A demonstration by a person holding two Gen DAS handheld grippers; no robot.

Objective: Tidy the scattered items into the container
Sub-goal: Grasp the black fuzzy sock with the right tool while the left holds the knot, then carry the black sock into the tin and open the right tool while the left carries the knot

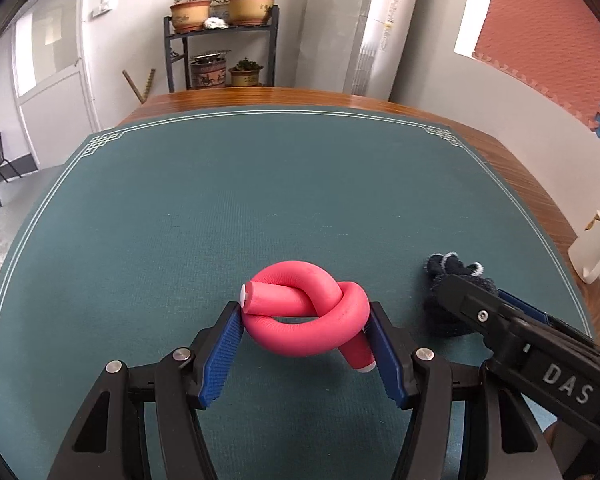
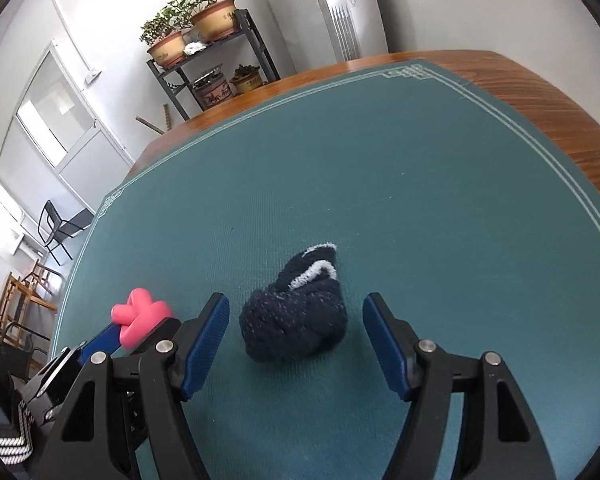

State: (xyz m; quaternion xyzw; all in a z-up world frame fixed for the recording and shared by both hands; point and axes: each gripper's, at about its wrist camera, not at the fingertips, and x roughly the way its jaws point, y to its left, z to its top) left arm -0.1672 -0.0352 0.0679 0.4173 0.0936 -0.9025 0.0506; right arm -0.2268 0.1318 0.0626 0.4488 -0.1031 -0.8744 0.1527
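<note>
Here, left gripper [image 1: 306, 334] clamping pink foam knot [image 1: 308, 312], right gripper [image 2: 296, 340] open around navy sock [image 2: 296, 328], mid-mat [image 1: 260, 200]

Both wrist views close, angled down – sharing green mat [image 1: 260, 184], plant shelf [image 2: 216, 64]

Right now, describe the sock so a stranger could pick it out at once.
Start at the green mat covering the wooden table. Near its front, the sock lies balled up between the open fingers of the right gripper. It is dark navy and fuzzy with white trim, unlike the smooth pink knotted foam roller beside it.
</note>
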